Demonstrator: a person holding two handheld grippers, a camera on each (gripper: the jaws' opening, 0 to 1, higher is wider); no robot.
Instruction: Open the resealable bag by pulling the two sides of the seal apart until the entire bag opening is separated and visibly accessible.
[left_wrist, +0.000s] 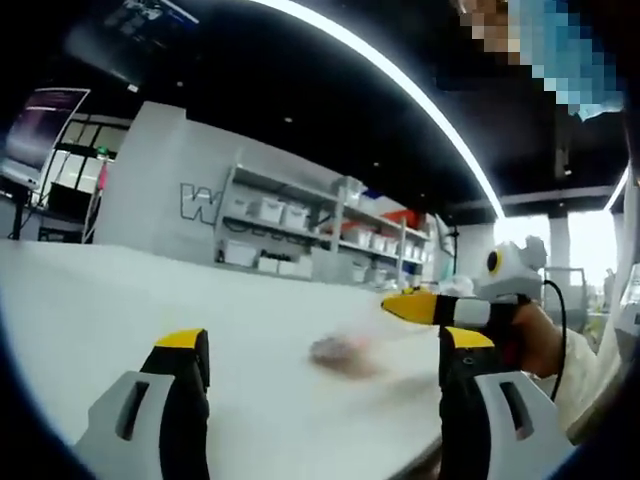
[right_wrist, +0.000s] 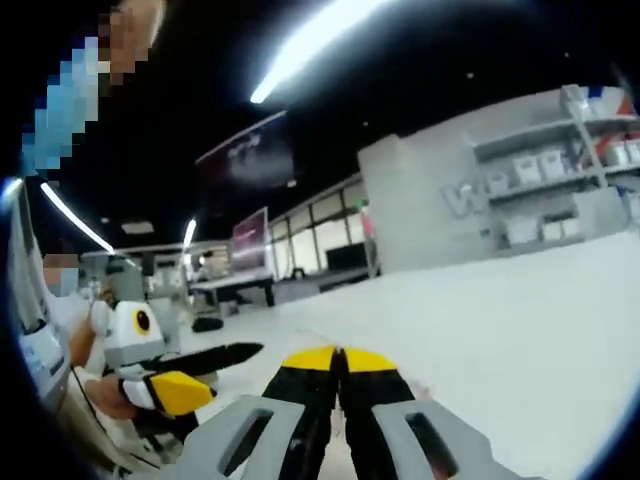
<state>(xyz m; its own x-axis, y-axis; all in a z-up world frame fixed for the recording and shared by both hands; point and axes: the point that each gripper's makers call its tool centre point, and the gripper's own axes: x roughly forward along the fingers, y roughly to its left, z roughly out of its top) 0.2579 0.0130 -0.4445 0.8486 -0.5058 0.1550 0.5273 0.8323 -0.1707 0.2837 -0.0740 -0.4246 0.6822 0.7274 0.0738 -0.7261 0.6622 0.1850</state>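
Observation:
A blurred pinkish patch (left_wrist: 345, 355) lies on the white table (left_wrist: 150, 300); it looks like the bag, but its seal is too smeared to make out. In the left gripper view my left gripper (left_wrist: 325, 345) stands open, its yellow-tipped jaws wide apart either side of that patch and short of it. My right gripper (left_wrist: 410, 303) comes in from the right, just above the table beyond the patch, its jaws together. In the right gripper view my right gripper (right_wrist: 340, 358) is shut, with nothing visible between its tips. My left gripper (right_wrist: 235, 370) shows at the lower left, open.
Shelves with white bins (left_wrist: 300, 235) stand behind the table, also seen as shelves (right_wrist: 540, 170) at the upper right. A hand (left_wrist: 545, 340) holds the right gripper. The table's near edge (left_wrist: 420, 465) runs close below the left gripper's jaws. Desks and screens (right_wrist: 250, 240) stand farther back.

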